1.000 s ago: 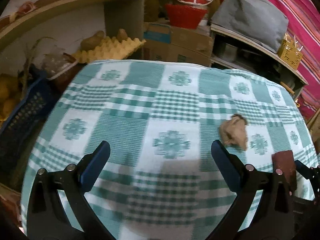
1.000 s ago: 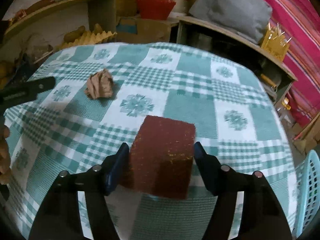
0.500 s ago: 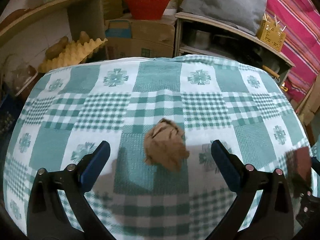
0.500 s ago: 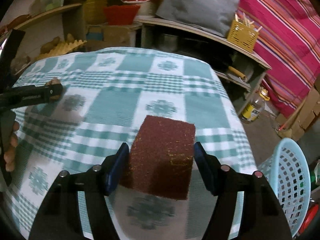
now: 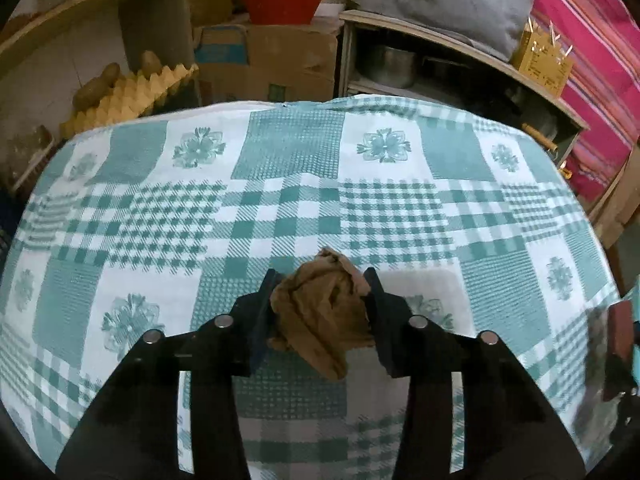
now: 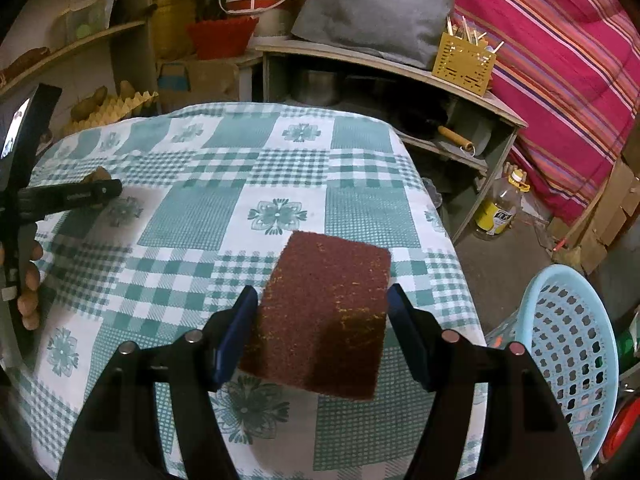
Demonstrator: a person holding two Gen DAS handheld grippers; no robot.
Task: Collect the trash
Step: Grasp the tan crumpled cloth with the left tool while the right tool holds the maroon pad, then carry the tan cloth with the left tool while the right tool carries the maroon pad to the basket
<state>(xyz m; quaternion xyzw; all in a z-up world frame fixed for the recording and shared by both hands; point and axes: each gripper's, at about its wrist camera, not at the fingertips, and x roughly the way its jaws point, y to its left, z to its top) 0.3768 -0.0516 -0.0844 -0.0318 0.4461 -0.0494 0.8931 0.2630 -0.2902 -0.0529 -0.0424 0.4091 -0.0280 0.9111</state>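
Gripping a crumpled brown paper wad (image 5: 320,312), my left gripper (image 5: 320,296) has its jaws clenched on either side of it, low over the middle of the worktop's green-and-white checked cloth (image 5: 288,208); I cannot tell whether the wad rests on the cloth or is just off it. A loose tail of paper hangs below the jaws toward me, so I judge the hold to be on the bulk of the wad only.

My right gripper (image 6: 320,308) grasps a dark red rectangular scouring pad (image 6: 324,312), pinched at its near end so most of it sticks out forward, tilted, above the worktop's right edge. Beyond that edge, on the floor, stands a pale blue perforated plastic basket (image 6: 576,344), which I take to be the bin for both pieces.

The risks as I see them: crumpled paper compresses and can slide out of the left jaws if I swing fast, and the trailing tail may snag the cloth. The pad is held near one end, so it could pivot and drop short of the basket. Both grippers heading for the same basket could also collide.
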